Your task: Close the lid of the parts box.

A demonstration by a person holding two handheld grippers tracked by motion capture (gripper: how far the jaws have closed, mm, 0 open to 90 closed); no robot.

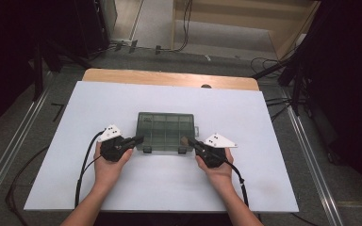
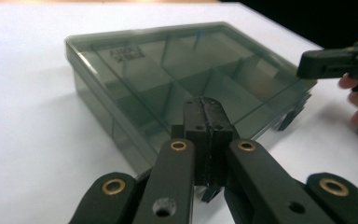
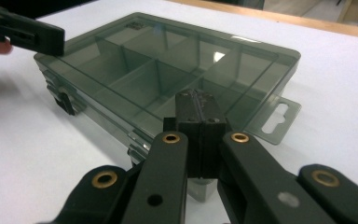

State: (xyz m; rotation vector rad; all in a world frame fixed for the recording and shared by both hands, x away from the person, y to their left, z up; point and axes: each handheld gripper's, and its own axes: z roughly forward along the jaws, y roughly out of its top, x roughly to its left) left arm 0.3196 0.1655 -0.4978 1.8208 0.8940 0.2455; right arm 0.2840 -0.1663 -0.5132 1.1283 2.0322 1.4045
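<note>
White board (image 1: 160, 188) covers a wooden tabletop (image 1: 169, 77), wood edge showing at frame top-centre. Grey floor (image 1: 9, 127) around it, metal rails (image 1: 9, 155) running diagonally at left and right edges. Black cables (image 1: 184, 28) on floor at top centre and right. Pale wood furniture (image 1: 273, 23) upper right. Upper left and right corners dark. Light dim, even.

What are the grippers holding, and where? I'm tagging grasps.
Nothing. Both the left gripper and the right gripper are shut with nothing between the jaws, tips at the near corners of the closed box.
</note>
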